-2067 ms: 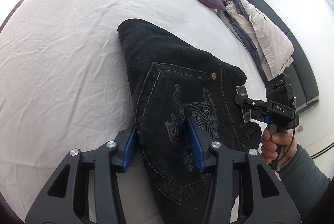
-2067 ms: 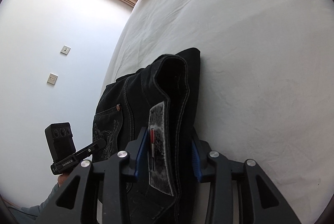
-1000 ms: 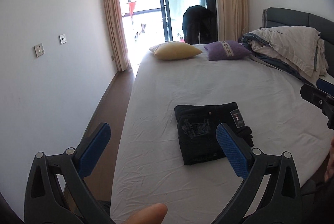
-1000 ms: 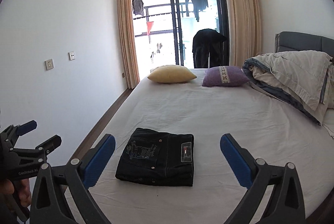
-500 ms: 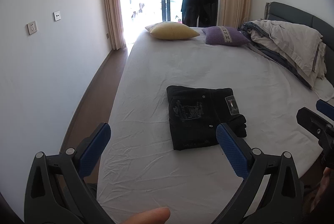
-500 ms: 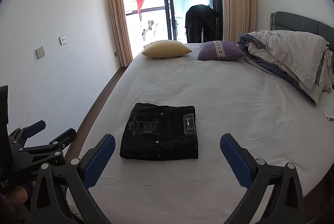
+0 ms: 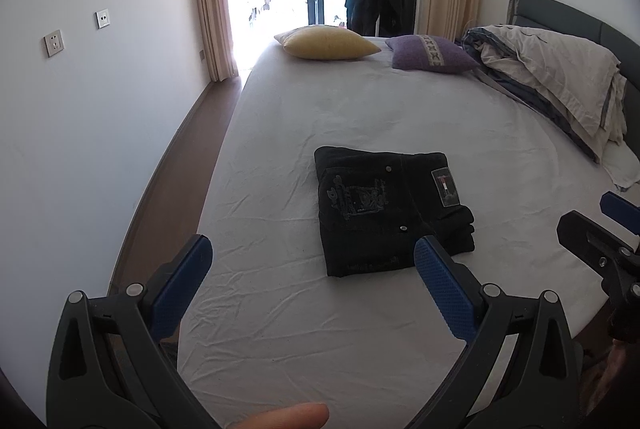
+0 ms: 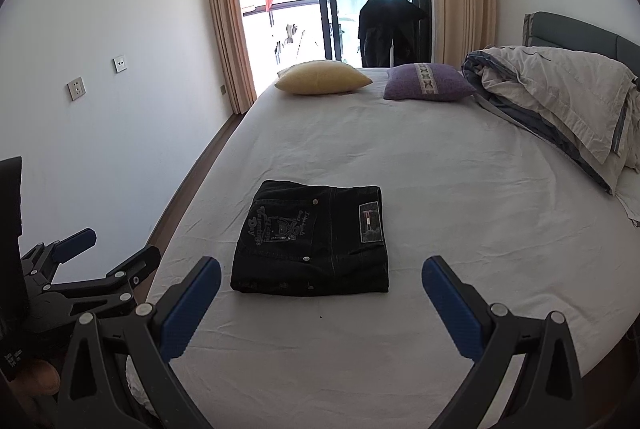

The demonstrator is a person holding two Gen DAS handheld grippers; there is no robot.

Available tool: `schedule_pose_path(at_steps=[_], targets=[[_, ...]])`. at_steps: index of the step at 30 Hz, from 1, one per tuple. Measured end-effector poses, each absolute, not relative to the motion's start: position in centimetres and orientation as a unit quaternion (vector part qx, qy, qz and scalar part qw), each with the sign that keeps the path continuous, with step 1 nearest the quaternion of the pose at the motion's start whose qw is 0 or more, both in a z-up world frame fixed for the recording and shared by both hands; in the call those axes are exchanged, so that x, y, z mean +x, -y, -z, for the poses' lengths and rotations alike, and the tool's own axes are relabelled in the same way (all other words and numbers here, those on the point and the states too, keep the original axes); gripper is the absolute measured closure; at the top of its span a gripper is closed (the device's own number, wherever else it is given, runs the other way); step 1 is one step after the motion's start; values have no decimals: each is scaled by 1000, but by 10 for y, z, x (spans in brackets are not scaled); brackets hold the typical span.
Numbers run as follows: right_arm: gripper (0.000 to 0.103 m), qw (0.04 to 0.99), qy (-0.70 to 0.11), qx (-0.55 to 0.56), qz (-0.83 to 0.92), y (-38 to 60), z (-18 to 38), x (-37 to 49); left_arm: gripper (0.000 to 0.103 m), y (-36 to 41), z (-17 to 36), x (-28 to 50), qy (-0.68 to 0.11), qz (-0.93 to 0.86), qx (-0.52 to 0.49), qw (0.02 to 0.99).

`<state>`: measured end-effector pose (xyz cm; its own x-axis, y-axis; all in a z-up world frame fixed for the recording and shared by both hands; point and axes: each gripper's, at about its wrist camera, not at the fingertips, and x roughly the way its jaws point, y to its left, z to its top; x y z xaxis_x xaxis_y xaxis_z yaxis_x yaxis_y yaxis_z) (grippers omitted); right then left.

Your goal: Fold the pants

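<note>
Black jeans [image 7: 384, 209] [image 8: 316, 241] lie folded into a compact rectangle on the white bed sheet [image 7: 360, 101] [image 8: 460, 189], back pocket embroidery and a brand patch facing up. My left gripper [image 7: 314, 269] is open, held back from the bed's near edge, with the jeans beyond its fingertips. My right gripper [image 8: 320, 289] is also open and empty, pulled back with the jeans ahead between its blue pads [image 8: 448, 305]. The left gripper also shows at the left edge of the right wrist view [image 8: 104, 257]. The right gripper [image 7: 592, 225] shows at the right edge of the left wrist view.
A yellow pillow [image 8: 324, 77] and a purple pillow [image 8: 430, 81] lie at the far end of the bed. A rumpled duvet [image 8: 560, 101] is piled on the right by the grey headboard [image 8: 576, 37]. A wall and strip of wooden floor [image 7: 172, 181] run on the left.
Both grippers let go of the jeans, opened wide and drew back from the bed. Over the last half second they have drifted slightly closer again; the jeans lie still.
</note>
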<state>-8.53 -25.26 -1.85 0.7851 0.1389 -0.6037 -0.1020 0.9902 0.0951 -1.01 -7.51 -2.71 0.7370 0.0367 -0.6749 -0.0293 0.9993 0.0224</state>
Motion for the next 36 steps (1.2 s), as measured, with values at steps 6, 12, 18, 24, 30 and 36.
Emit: schedule_pose_path(at_steps=[6, 12, 18, 24, 30, 36], targets=[[0, 942, -327, 31, -63, 254, 22, -82, 0, 73, 32, -1, -370, -18, 4, 929], [0, 940, -333, 33, -63, 256, 23, -82, 0, 73, 36, 3, -375, -17, 4, 927], [0, 939, -335, 33, -63, 256, 25, -81, 0, 74, 40, 5, -378, -17, 3, 926], [0, 939, -337, 33, -62, 257, 26, -80, 0, 74, 41, 5, -378, -16, 2, 925], [0, 939, -337, 32, -62, 257, 27, -81, 0, 75, 42, 5, -379, -16, 3, 925], [0, 939, -337, 33, -62, 257, 27, -81, 0, 75, 42, 5, -379, -16, 2, 925]])
